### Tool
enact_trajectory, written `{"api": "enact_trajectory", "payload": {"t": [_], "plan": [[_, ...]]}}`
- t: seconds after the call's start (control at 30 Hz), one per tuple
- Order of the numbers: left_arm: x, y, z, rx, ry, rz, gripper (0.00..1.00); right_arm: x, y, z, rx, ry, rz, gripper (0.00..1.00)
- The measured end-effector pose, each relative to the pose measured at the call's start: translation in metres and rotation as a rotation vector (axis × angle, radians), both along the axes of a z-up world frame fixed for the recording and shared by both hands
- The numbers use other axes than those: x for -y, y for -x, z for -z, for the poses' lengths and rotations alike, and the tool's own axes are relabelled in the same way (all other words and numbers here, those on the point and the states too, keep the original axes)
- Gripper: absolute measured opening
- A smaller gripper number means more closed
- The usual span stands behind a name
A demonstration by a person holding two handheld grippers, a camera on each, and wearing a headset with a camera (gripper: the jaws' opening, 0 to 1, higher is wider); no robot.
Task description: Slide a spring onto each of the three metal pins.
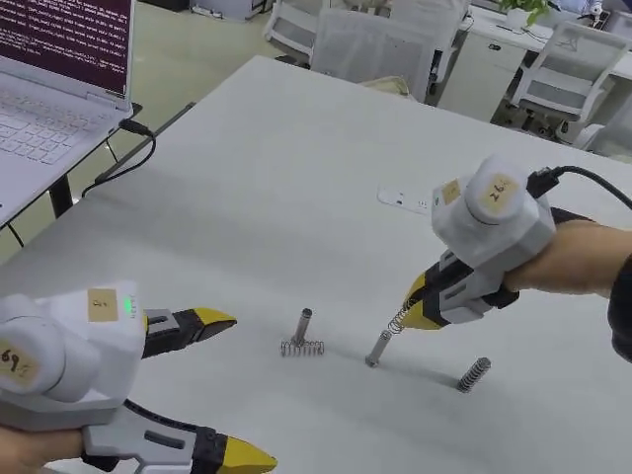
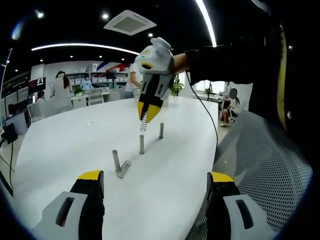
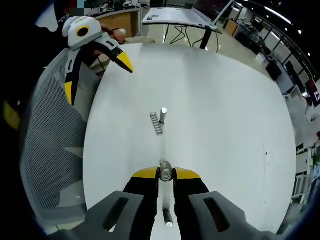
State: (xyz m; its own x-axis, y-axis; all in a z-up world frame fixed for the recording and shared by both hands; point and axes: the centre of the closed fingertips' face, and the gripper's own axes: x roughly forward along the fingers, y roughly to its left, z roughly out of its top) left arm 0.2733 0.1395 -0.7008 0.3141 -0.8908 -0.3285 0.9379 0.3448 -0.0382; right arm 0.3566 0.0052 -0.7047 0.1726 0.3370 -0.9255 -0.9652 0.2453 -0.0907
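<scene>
Threading step: spring [image 1: 398, 319] is clamped in right gripper [image 1: 415, 304] over middle pin [image 1: 378, 349], lower centre. Left gripper [image 1: 252, 388] is held spread. Next: coaxial lowering is likely needed.

The plain white surface [image 1: 247, 188] carries a short grey metal pin [image 1: 304, 324], a coiled steel spring [image 1: 302, 348] beside its base, a second pin [image 1: 377, 351], another spring [image 1: 474, 374] and a flat white card [image 1: 405, 200].
</scene>
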Motion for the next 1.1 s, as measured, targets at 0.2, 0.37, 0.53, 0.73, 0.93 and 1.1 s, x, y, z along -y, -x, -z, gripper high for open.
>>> {"api": "enact_trajectory", "payload": {"t": [0.2, 0.37, 0.53, 0.73, 0.93, 1.1], "plan": [[-0.001, -0.001, 0.001, -0.001, -0.002, -0.004, 0.81, 0.001, -0.002, 0.006, -0.011, 0.002, 0.005, 0.08], [-0.001, 0.000, 0.001, -0.002, -0.002, -0.006, 0.80, 0.000, -0.001, 0.009, -0.018, 0.002, 0.005, 0.08], [-0.001, 0.000, 0.001, -0.005, -0.002, -0.009, 0.80, 0.000, -0.001, 0.011, -0.023, 0.003, 0.005, 0.08], [-0.002, -0.001, 0.001, -0.005, -0.002, -0.012, 0.79, -0.002, -0.002, 0.014, -0.027, 0.003, 0.002, 0.08], [-0.004, -0.001, 0.001, -0.007, 0.000, -0.016, 0.79, -0.004, -0.001, 0.019, -0.034, 0.008, 0.001, 0.08], [-0.003, -0.001, 0.002, -0.008, -0.001, -0.012, 0.78, -0.004, -0.001, 0.026, -0.035, 0.018, 0.006, 0.08]]}}
